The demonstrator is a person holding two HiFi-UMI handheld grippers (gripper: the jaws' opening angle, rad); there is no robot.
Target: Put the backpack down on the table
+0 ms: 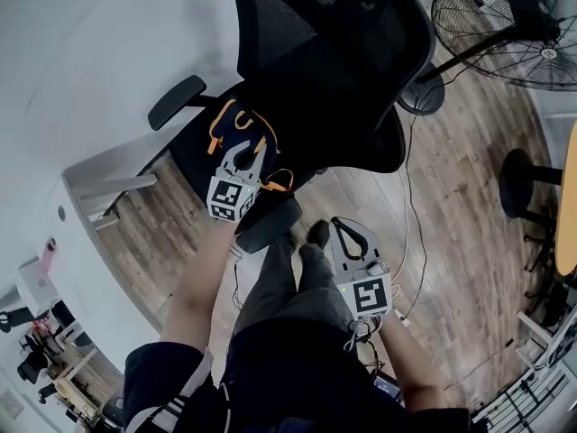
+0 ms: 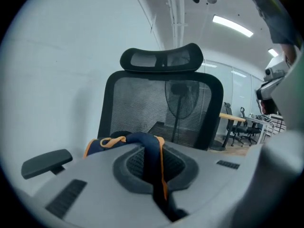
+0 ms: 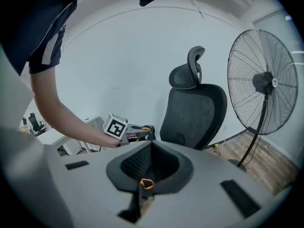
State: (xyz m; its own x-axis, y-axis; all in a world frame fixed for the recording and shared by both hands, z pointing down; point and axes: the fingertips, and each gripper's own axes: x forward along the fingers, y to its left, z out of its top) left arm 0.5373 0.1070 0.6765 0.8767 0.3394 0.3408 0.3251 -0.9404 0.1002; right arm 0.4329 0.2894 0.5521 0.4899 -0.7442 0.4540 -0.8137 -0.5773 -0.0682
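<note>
Navy fabric with orange piping: backpack (image 1: 240,126). Lies on the seat of the office chair (image 1: 334,70), toward its left armrest; not yet on any table.

Left of the chair, well apart from the bag: pale table edge (image 1: 106,177). Judged the likely drop-off.

Left gripper (image 1: 246,152), over the front of the chair's seat. Clamps tight on a strap (image 2: 153,163) of the bag, jaws fully together around the webbing. Grips high on the bag, probably for a carry with the load below. Reads as the pick-up step.

Right gripper (image 1: 343,230), in front of the chair, low beside the person's legs. Jaws together, nothing of the bag between them. Shows a small orange loop (image 3: 146,183) at the seam, nature unclear. Held back, presumably to stay clear or in reserve for steadying the bag.
</note>
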